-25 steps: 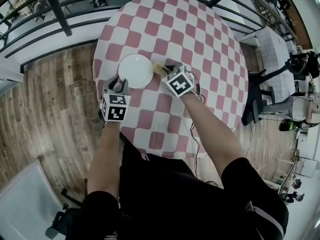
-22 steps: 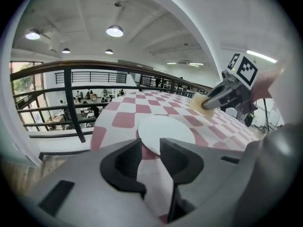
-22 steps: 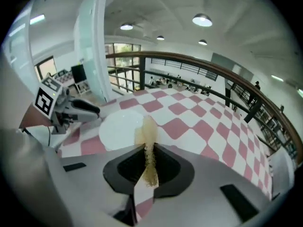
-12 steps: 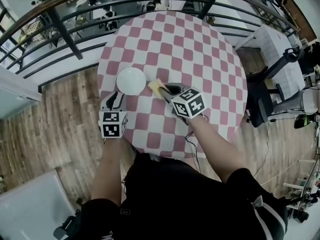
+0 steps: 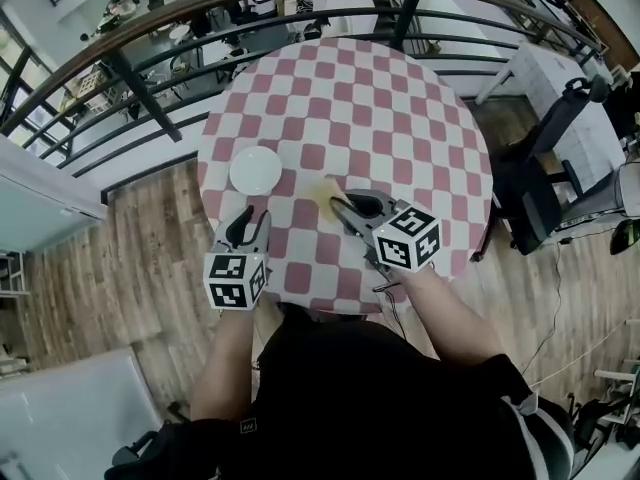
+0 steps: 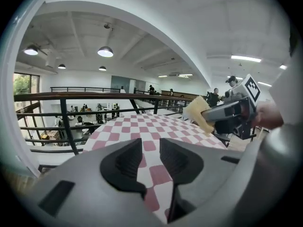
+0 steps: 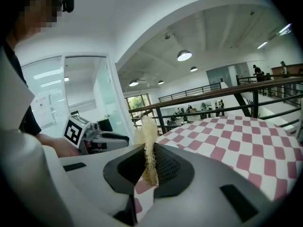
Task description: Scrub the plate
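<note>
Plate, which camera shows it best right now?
The head view: the white plate lies whole and uncovered on the checkered table. Neither the left gripper view nor the right gripper view shows it.

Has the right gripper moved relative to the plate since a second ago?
Yes. The right gripper, shut on the sponge, has drawn back from the plate toward the person.

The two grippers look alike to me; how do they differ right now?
The left gripper has its jaws apart with nothing between them, while the right gripper is closed on a yellow sponge. In the head view, the left gripper sits just below the white plate, and the right gripper is off to the plate's right. Both are held over the checked table, and neither touches the plate.
</note>
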`<state>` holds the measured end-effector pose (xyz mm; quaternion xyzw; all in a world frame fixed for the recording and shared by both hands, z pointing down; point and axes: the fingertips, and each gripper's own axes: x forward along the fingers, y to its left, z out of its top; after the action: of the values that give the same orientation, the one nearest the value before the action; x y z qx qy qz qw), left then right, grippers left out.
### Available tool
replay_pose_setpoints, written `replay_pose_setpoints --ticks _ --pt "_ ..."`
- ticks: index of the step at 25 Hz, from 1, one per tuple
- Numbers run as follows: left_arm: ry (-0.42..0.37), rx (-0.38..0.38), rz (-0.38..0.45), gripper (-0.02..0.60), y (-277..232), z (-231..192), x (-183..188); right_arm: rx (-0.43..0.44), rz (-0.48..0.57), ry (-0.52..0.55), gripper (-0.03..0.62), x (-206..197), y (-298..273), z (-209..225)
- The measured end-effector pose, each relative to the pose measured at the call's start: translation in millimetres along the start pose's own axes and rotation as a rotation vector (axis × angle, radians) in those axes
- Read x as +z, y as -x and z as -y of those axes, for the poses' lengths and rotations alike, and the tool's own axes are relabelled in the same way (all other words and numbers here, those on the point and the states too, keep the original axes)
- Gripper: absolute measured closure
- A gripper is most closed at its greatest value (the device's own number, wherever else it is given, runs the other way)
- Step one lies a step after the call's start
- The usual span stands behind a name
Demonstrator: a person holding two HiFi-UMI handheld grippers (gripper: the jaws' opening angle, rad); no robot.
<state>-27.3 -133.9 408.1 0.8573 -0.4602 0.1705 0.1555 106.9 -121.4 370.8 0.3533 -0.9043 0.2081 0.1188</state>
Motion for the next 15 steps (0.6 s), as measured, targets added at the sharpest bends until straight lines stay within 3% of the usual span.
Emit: replay_pose_setpoints --ticks 7,11,15 --pt "0.006 -0.068 0.092 0.46 37.3 51.4 39.5 0.011 0.135 -0.01 0.551 21.7 65.6 -14.9" --pt "-0.019 -0.092 0.152 0.462 55.0 74.9 64.1 0.063 0.213 -0.083 0.551 27.9 92.2 -33.8" --pt "-0.045 -0.116 0.195 0.492 68.1 95.4 83.2 0.075 0.283 -0.088 0.551 43.5 112.9 -47.0"
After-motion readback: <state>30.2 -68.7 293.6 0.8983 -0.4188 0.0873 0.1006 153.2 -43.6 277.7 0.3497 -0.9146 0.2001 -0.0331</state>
